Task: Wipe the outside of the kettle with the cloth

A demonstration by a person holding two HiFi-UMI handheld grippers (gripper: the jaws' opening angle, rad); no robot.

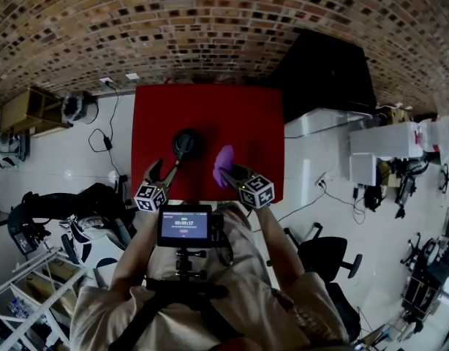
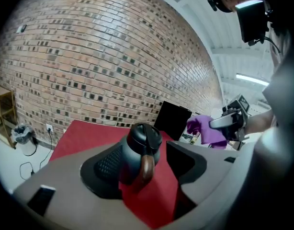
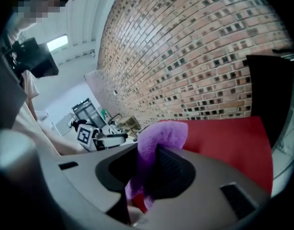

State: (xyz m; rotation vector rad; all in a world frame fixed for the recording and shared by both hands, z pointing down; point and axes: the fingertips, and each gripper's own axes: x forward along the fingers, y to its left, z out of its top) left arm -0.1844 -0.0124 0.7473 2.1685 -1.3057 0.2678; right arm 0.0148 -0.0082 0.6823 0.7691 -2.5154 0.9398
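A black kettle [image 1: 185,144] with a brown handle [image 2: 146,168] stands on the red table [image 1: 210,112]. My left gripper [image 1: 168,169] is just short of it, open. In the left gripper view the kettle [image 2: 142,145] shows between the wide jaws, its handle pointing toward me, and neither pad presses on it. My right gripper [image 1: 230,172] hangs to the kettle's right, shut on a purple cloth [image 1: 224,164]. In the right gripper view the cloth [image 3: 161,134] is bunched between the jaws and folds over the top of the right one.
A black box [image 1: 323,72] stands past the table's far right corner. On the floor are a black office chair [image 1: 325,260] at the near right, cables [image 1: 104,139] and a bin [image 1: 80,107] at the left. A brick wall [image 1: 210,28] runs behind the table.
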